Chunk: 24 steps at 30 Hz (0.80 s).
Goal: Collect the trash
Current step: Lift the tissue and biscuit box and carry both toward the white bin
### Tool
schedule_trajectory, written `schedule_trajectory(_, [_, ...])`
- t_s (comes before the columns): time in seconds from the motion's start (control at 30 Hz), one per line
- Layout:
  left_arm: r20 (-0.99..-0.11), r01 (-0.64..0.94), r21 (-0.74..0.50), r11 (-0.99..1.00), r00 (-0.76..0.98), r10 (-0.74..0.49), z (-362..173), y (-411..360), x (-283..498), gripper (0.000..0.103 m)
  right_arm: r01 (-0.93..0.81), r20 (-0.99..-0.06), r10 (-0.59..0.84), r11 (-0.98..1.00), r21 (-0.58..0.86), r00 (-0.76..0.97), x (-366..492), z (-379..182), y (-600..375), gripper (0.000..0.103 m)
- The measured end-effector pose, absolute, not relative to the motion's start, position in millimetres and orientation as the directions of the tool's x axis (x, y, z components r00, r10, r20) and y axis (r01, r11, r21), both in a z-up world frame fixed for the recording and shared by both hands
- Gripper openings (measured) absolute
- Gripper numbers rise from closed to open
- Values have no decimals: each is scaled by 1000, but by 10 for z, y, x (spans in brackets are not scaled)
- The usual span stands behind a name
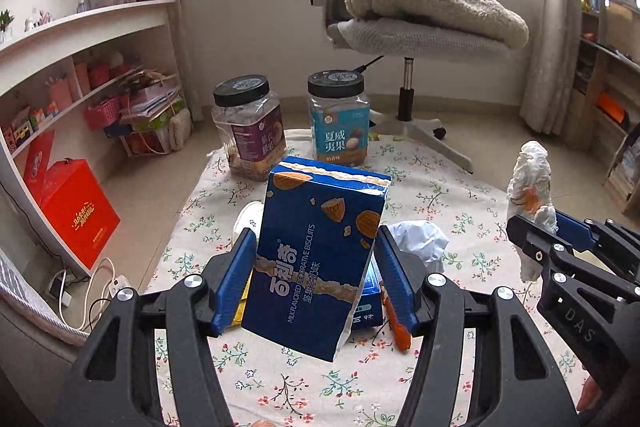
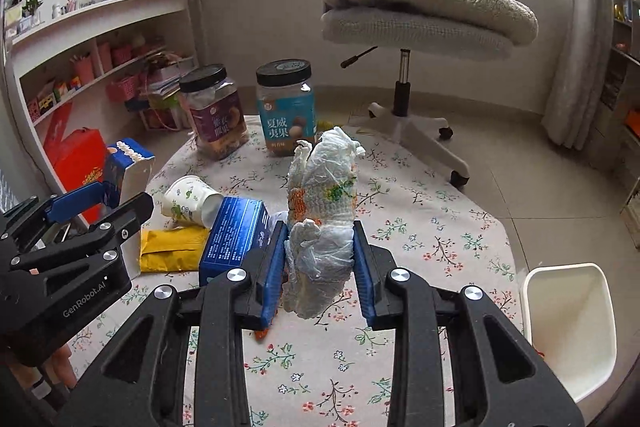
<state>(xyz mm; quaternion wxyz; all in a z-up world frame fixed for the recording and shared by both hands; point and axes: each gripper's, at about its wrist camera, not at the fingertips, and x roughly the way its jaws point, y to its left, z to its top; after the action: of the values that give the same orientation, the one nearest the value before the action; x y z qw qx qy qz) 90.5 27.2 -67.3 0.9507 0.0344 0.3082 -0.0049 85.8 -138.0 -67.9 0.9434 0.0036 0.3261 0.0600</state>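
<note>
My left gripper (image 1: 316, 275) is shut on a blue biscuit box (image 1: 320, 251) with a torn-open top and holds it upright above the table. In the right wrist view the same gripper (image 2: 100, 203) and box (image 2: 128, 167) are at the left. My right gripper (image 2: 320, 263) is shut on a crumpled white wrapper with orange and green print (image 2: 324, 219), lifted off the table; it also shows in the left wrist view (image 1: 532, 195). A white bin (image 2: 568, 331) stands at the table's right edge. A crumpled white paper (image 1: 420, 239) lies behind the box.
On the floral tablecloth (image 2: 440, 227) lie a tipped paper cup (image 2: 192, 201), a blue carton (image 2: 236, 239), a yellow packet (image 2: 172, 251) and an orange item (image 1: 396, 323). Two nut jars (image 1: 250, 127) (image 1: 339, 117) stand at the far edge. An office chair (image 2: 404, 99) stands behind, shelves at left.
</note>
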Motion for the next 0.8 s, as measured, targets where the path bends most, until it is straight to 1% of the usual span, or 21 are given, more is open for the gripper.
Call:
schedule_trajectory(0.4, [-506,31,51,998,862,-1,-512,-48,820,60,14,-549,16,999,52,836,661,-500,-1791,30])
schedule_trajectory(0.57, [-501,61,41,997,865,-33,-495,-221,799,60,82,-529,-37,995,62,848,569,-430,-2030,30])
schedule_trajectory(0.8, [-501,118,45,992,862,-79,-517,-532,767,60,231,-515,-153,969,91,844,389,-353,-2586,30])
